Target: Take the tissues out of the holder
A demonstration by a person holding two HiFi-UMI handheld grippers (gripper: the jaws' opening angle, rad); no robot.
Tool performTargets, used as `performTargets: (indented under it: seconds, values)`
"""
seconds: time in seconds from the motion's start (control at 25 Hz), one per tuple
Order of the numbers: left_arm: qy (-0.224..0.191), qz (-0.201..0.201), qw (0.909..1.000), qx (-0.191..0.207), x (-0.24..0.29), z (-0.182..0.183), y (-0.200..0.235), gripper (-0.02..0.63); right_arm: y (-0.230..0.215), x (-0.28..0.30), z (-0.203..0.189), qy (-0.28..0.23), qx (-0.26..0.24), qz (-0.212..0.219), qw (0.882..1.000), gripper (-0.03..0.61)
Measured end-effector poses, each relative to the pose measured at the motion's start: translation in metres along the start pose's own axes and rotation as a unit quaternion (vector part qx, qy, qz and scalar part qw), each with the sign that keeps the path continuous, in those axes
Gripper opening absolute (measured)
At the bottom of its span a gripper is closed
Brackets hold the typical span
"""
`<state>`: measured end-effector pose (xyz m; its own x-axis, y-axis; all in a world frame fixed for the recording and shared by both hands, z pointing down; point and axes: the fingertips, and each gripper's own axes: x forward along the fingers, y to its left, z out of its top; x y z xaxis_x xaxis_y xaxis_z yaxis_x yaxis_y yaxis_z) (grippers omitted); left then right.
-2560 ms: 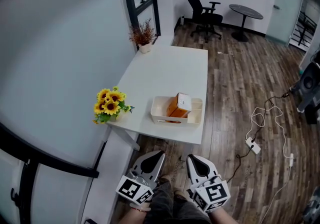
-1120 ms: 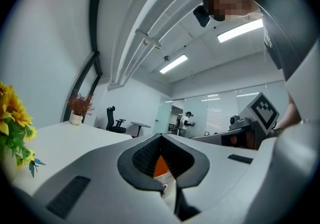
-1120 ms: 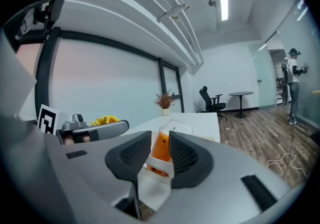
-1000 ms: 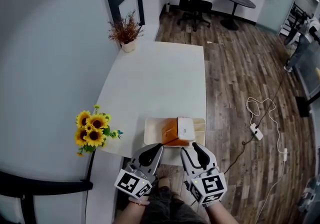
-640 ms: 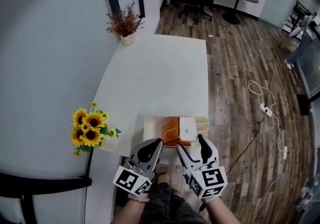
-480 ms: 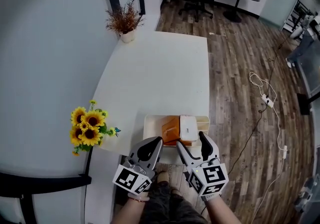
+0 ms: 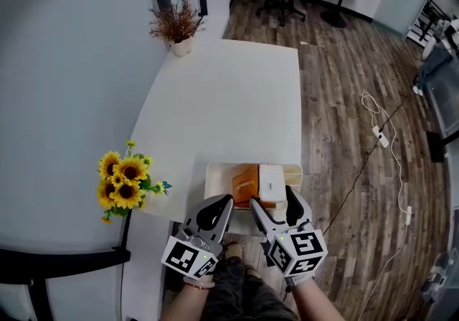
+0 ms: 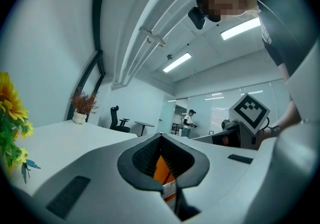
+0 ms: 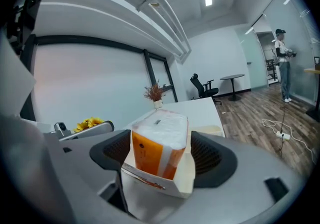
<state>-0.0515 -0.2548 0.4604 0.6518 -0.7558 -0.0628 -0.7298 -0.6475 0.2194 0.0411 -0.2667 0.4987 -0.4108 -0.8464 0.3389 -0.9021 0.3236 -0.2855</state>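
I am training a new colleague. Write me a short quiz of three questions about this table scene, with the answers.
1. True or false: the tissue pack lies flat on the bare white table.
2. What stands at the table's far left corner? A a kettle; B a dried plant in a pot; C a lamp.
3. Fill in: the pack stands in a cream ____.
Key: 1 false; 2 B; 3 holder.

I can read no words or numbers anywhere. The tissue pack (image 9: 159, 143) bears a small dark mark on its orange side and a grey one on its white top, both too small to make out. My cubes (image 7: 299, 251) carry only black square markers, no letters.
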Motion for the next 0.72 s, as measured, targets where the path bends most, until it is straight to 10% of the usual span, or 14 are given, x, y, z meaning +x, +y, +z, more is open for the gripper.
performTargets:
  seconds: [0.72]
  values:
    - [-0.003,-0.003,1.0000,-0.004,0.001,-0.006,-0.003,0.008,-0.006,0.020,-0.010,0.027,-0.014,-0.027,0.999,0.354]
